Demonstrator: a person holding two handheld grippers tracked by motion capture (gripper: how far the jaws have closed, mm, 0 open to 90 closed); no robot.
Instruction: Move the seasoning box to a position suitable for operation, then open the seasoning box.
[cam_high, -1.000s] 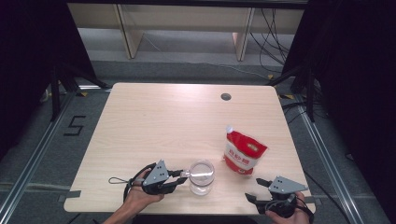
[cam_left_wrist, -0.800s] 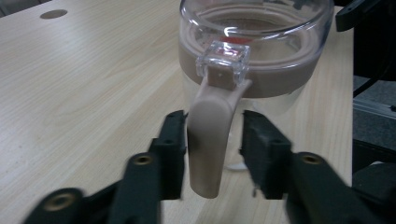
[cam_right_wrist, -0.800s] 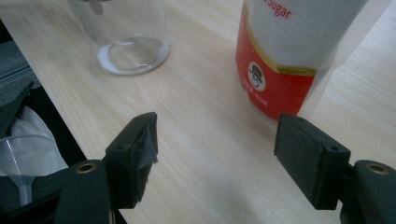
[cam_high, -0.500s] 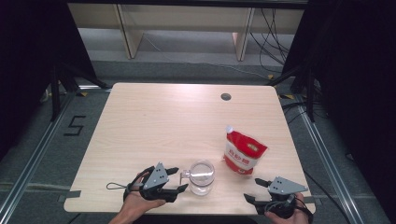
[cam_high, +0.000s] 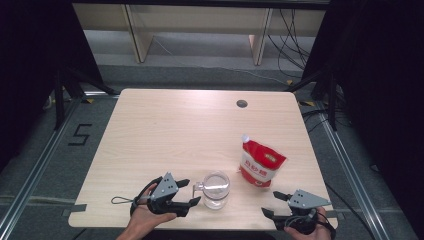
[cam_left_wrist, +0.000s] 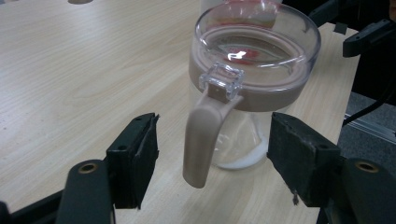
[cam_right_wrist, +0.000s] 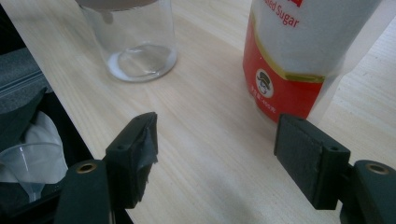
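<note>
Straddling tan handle (cam_left_wrist: 201, 135) of clear glass lidded jar (cam_left_wrist: 252, 88), left gripper (cam_high: 186, 192) jaws released; centre handle between them before clenching. Right gripper (cam_high: 275, 204) released, red-white sugar pouch (cam_right_wrist: 303, 56) beyond jaws.

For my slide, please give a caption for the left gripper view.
Open left hand-held gripper straddles the beige handle of a clear glass jar.

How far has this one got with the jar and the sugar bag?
Early. Done: little; the jar stands on the table with its lid on and only a thin white layer at the bottom. In hand: the left gripper is open with the jar's handle between its jaws, not clamped. Left: the sugar bag stands untouched beside the jar; the right gripper is open and holds nothing.
</note>
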